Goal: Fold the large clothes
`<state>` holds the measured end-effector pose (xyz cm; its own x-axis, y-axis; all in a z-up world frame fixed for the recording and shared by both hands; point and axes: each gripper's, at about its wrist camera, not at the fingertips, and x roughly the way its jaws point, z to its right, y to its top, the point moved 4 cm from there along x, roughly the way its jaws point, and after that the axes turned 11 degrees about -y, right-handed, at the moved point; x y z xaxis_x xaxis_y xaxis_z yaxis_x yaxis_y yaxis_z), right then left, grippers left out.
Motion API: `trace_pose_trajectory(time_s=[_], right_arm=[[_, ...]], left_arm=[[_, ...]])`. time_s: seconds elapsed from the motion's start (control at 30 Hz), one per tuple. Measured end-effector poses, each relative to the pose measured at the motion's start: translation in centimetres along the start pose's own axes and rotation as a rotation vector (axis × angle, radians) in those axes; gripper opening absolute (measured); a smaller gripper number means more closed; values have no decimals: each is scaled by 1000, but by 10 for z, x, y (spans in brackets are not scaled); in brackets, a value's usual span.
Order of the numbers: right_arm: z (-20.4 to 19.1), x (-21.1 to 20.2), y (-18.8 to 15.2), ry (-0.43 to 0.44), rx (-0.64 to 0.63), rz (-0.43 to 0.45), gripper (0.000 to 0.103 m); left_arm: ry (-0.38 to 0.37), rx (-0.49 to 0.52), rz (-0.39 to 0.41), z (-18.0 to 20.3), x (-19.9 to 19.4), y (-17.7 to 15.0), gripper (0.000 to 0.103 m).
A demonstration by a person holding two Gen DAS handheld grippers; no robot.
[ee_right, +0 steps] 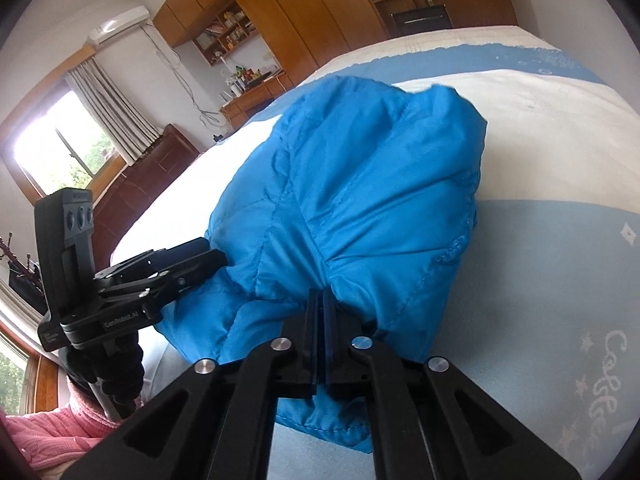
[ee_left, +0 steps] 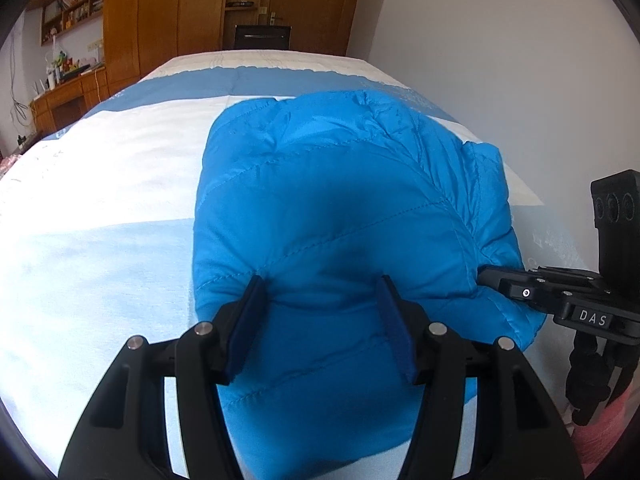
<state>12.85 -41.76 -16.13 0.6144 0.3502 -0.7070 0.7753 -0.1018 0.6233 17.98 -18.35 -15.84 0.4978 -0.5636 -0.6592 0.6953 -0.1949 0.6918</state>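
A bright blue quilted down jacket (ee_left: 340,184) lies bunched on the bed, puffed up in the middle. In the left wrist view my left gripper (ee_left: 322,280) has its blue pads set apart, with a thick fold of the jacket's near edge filling the gap and creased at both tips. My right gripper (ee_right: 322,294) has its pads pressed together on a thin pinch of the jacket (ee_right: 360,184), with creases fanning out from it. Each gripper also appears in the other's view: the right gripper (ee_left: 486,274) at the jacket's right edge, the left gripper (ee_right: 208,254) at its left edge.
The bed cover (ee_left: 100,200) has white and pale blue bands. A wooden wardrobe (ee_left: 168,12), a desk with clutter (ee_left: 68,92) and a shelf stand beyond it. A white wall (ee_left: 500,60) runs along the right side. A pink sleeve and a black glove (ee_right: 100,364) are at the lower left.
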Motion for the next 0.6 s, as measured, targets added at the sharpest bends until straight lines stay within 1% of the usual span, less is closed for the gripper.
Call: trace_pose_trajectory(time_s=[0.07,0.13,0.3,0.4,0.5,0.6], right_arm=[[-7,-7,4,-9,-13,17,6],[-11,-10,6,-12,-22,27,11],[-16,-14,9,-8,-15,34,14],[-16,-22,8,4,-14,47,20],[-14,-30,9,16,-10,61,23],[-9,-39,8,38,5,68,31]], left_arm=[[-2,1,6,2,-6,0,58],[-4,-5,13,2,-13,-1,61],[-6,-28,23,-3,-27,-5,63],[-18,-69,26,-14,-36,-6,64],[-10,-100,33,-27,-43,-6,65],[-11,-128,38,-36,-49,-6,67]])
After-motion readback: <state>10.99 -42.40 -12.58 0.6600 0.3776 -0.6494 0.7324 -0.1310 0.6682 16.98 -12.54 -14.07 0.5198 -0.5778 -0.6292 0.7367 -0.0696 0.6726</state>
